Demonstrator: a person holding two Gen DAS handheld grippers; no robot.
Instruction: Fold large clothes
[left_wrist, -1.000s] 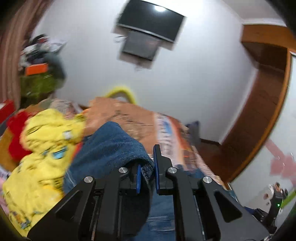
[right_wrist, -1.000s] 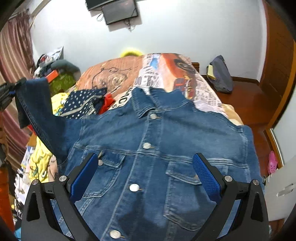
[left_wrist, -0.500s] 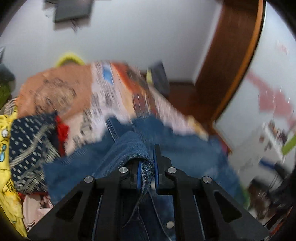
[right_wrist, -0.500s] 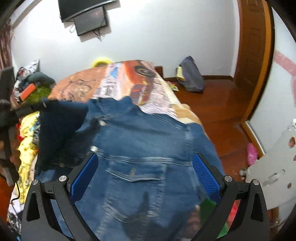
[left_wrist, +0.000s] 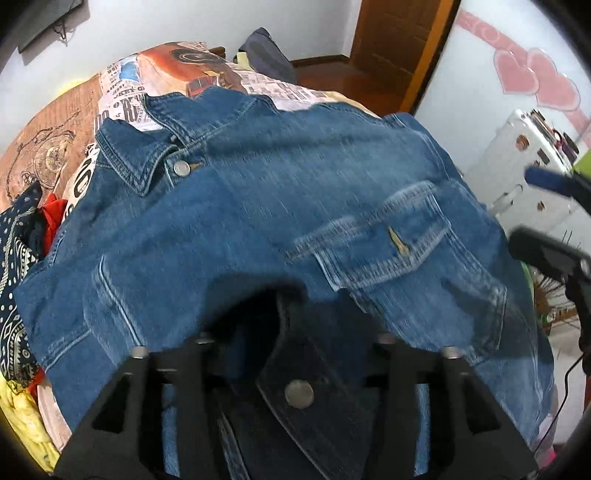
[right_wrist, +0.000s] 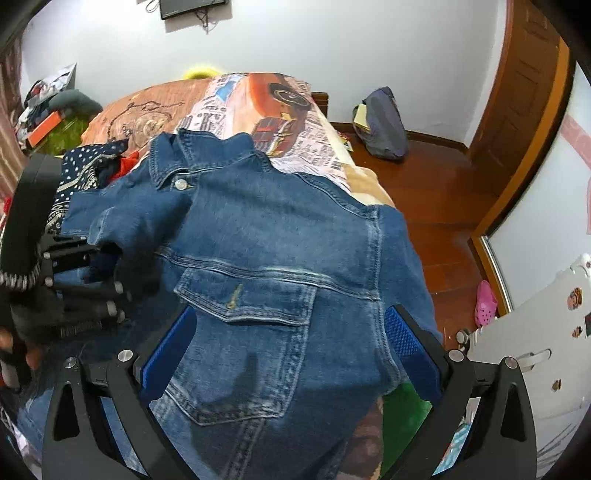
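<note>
Right wrist view: left gripper (right_wrist: 110, 269), mid-left, pinches the denim jacket's (right_wrist: 280, 236) sleeve; right gripper (right_wrist: 288, 354) gapes wide below.

Right claw (right_wrist: 288, 354) spread wide and empty; left claw (right_wrist: 110, 273) mostly cloth-covered, its closure unclear.
</note>
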